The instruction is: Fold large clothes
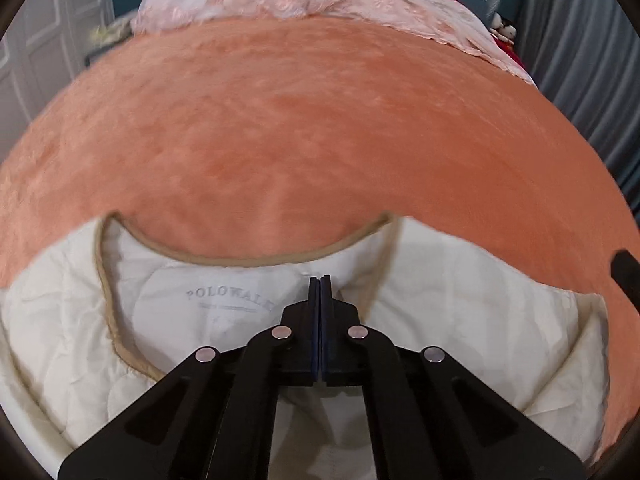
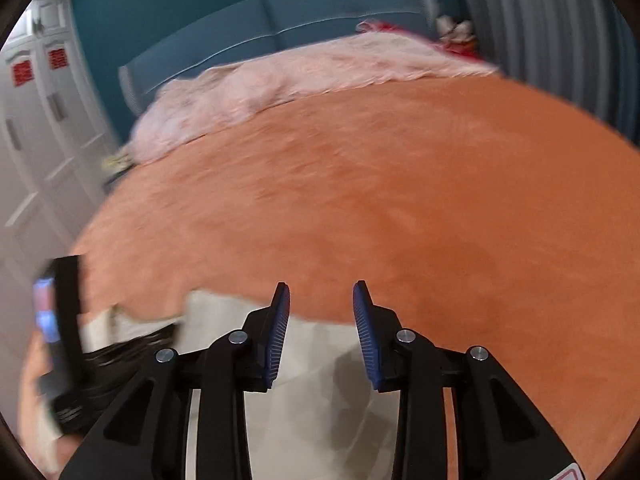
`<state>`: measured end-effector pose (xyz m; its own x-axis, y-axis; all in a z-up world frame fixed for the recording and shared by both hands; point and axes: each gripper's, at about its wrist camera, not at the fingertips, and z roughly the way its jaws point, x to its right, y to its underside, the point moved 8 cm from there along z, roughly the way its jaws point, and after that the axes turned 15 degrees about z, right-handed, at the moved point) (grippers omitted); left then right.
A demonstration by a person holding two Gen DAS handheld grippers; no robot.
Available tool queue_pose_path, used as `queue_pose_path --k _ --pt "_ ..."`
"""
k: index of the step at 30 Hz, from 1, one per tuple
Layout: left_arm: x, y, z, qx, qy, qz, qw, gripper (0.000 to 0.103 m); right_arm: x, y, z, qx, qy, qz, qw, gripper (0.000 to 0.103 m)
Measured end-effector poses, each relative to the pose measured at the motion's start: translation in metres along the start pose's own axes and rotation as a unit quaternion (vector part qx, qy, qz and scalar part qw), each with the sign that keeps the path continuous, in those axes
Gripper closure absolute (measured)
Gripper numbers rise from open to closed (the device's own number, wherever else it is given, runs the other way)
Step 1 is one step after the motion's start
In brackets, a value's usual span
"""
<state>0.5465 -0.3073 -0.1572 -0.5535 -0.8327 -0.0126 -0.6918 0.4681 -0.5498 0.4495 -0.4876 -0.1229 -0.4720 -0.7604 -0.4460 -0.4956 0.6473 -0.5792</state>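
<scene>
Both views evenly lit by soft, diffuse indoor light; source not visible. No glare apart from small highlights on the metal rivets. Faint soft shadow falls on the cream garment [image 2: 320, 412] beneath the right gripper [image 2: 320, 292]. Strong fisheye distortion: the orange bedspread [image 1: 320, 128] bulges into a dome, dark vignette rings each frame. Left wrist view fairly sharp at centre, the garment's print legible. Right wrist view markedly motion-blurred, worst along the pink bedding [image 2: 280, 76] and left edge

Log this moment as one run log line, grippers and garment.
left gripper: shut, over cream garment collar | right gripper: open, nothing held | garment: flat on orange blanket
</scene>
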Motion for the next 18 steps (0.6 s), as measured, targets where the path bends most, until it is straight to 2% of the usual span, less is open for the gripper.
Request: queue_pose_path --k 1,3,5,10,15,17,18 --pt "-0.002 0.001 0.001 0.001 0.007 -0.006 1.0000 0.103 -0.006 0.011 0.012 -0.040 -0.003 -0.014 0.999 0.092" --pt "-0.001 0.001 0.001 0.005 0.005 -0.002 1.0000 0.103 -0.008 0.029 0.033 -0.087 0.018 -0.035 0.995 0.095" --pt "0.000 0.003 0.001 0.008 0.005 -0.001 1.0000 0.103 0.000 0.041 0.052 -0.100 0.055 -0.055 0.992 0.102" --pt "-0.002 0.006 0.004 0.018 0.016 -0.010 0.9997 0.103 0.010 0.040 0.064 -0.075 0.066 -0.039 0.994 0.103" --pt "0.000 0.005 -0.002 0.024 -0.001 0.000 0.9997 0.103 0.018 0.031 0.064 -0.065 0.032 0.015 0.997 0.103" --pt "-0.008 0.005 -0.020 0.039 0.006 -0.015 0.9991 0.101 0.025 0.021 0.049 -0.043 0.056 0.024 0.997 0.103" --pt "-0.016 0.005 -0.033 0.051 0.013 -0.019 0.9984 0.100 0.025 0.011 0.031 -0.016 0.080 0.016 0.997 0.101"
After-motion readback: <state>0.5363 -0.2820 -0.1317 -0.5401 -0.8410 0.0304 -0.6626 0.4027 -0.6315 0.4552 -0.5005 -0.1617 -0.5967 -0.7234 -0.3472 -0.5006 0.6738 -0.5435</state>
